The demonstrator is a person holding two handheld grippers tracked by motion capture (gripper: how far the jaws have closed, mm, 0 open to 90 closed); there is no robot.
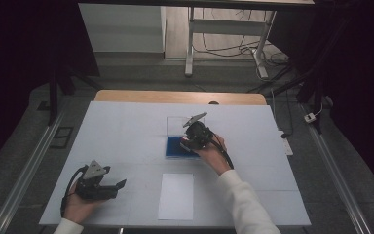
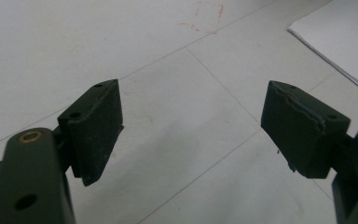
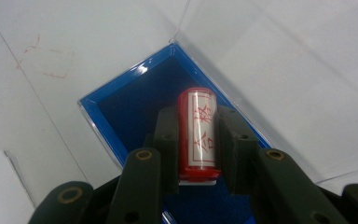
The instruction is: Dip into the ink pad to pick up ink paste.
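The right gripper's fingers are pressing on either side of a red stamp, a small cylinder with a white label and red characters, and are holding it lengthwise between the pads. In the high view the right gripper is pointing down over the blue ink pad box, with the person's right hand behind it.

Just beyond and beneath the fingertips, the blue ink pad box is lying open, its dark blue pad directly under the stamp. Its clear lid is standing hinged back on the far side of the fingers. The stamp appears to be at or just above the pad; whether its face is touching cannot be told.

Judging from this, the step in hand is inking the stamp. To do it well, the gripper should be keeping the stamp square to the pad, pressing straight down with light, even force, and lifting straight up so the clear lid is not being knocked.

The left gripper is resting well apart, nearer the person, and its fingers are standing wide with nothing between them but the white table. A white sheet of paper is lying between the two grippers, nearer than the box, probably waiting for the imprint. It should be staying flat and undisturbed.
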